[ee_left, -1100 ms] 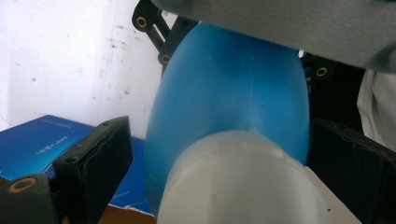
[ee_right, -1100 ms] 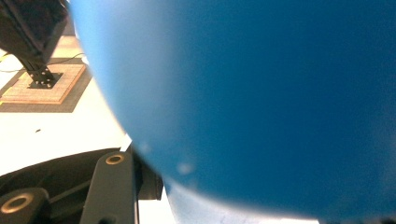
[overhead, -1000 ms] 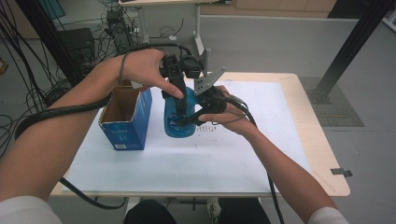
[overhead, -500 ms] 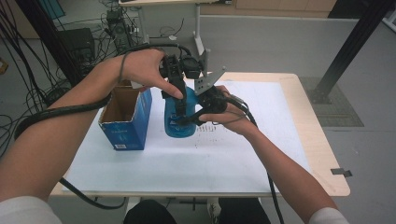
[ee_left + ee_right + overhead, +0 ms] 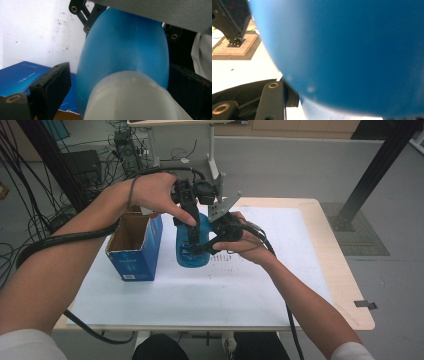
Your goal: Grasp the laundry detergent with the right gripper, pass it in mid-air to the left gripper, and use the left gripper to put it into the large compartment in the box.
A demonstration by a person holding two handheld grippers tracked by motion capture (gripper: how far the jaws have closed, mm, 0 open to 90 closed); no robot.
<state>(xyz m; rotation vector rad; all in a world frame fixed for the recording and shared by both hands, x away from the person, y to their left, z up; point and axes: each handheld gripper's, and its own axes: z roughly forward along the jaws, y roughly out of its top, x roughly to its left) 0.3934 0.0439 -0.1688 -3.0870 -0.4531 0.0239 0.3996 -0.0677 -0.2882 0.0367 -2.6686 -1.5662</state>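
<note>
A blue bottle (image 5: pixel 192 254) with a white cap (image 5: pixel 130 100) stands upright on the white sheet next to an open blue box (image 5: pixel 134 251). My left gripper (image 5: pixel 192 226) comes down from above and straddles the bottle's top. Its left pad (image 5: pixel 53 85) stands a little off the blue shoulder (image 5: pixel 125 50), so it is open. My right gripper (image 5: pixel 201 246) reaches in from the right and is shut on the bottle's body (image 5: pixel 349 50). Its black fingers (image 5: pixel 86 18) flank the bottle lower down.
The open blue box (image 5: pixel 22 77) stands just left of the bottle, nearly touching it. A white paper sheet (image 5: pixel 200 295) covers most of the wooden table (image 5: pixel 330 255). Cables and a black stand lie on the floor beyond the table's far edge.
</note>
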